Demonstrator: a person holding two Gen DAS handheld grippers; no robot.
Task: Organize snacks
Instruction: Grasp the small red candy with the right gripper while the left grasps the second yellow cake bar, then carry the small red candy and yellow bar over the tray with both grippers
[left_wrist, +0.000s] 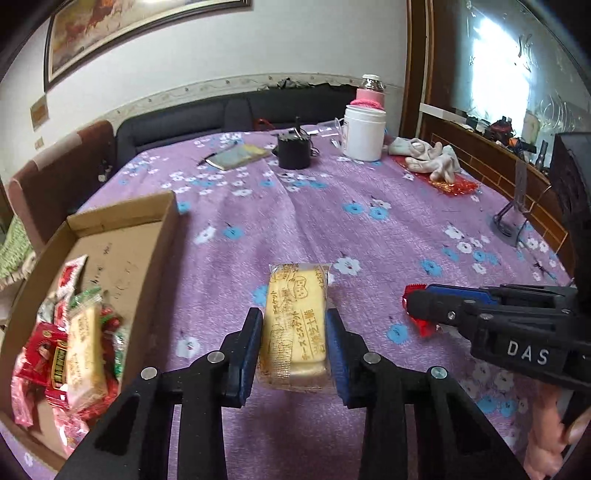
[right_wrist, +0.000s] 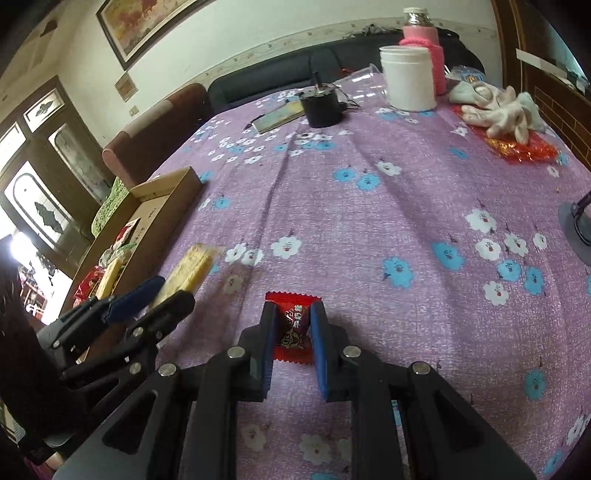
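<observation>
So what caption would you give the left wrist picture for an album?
Left gripper closes on a yellow biscuit pack, cardboard box of snacks alongside.

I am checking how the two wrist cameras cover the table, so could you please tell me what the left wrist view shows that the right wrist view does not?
Only the left wrist view shows the heap of snacks deep inside the cardboard box, the printed face of the yellow biscuit pack between the left gripper pads, and the right gripper from the side.

Only the right wrist view shows the red candy face-on, pinched by the right gripper, plus the dark windowed doors.

Both show the purple floral tablecloth, white jar and gloves.
</observation>
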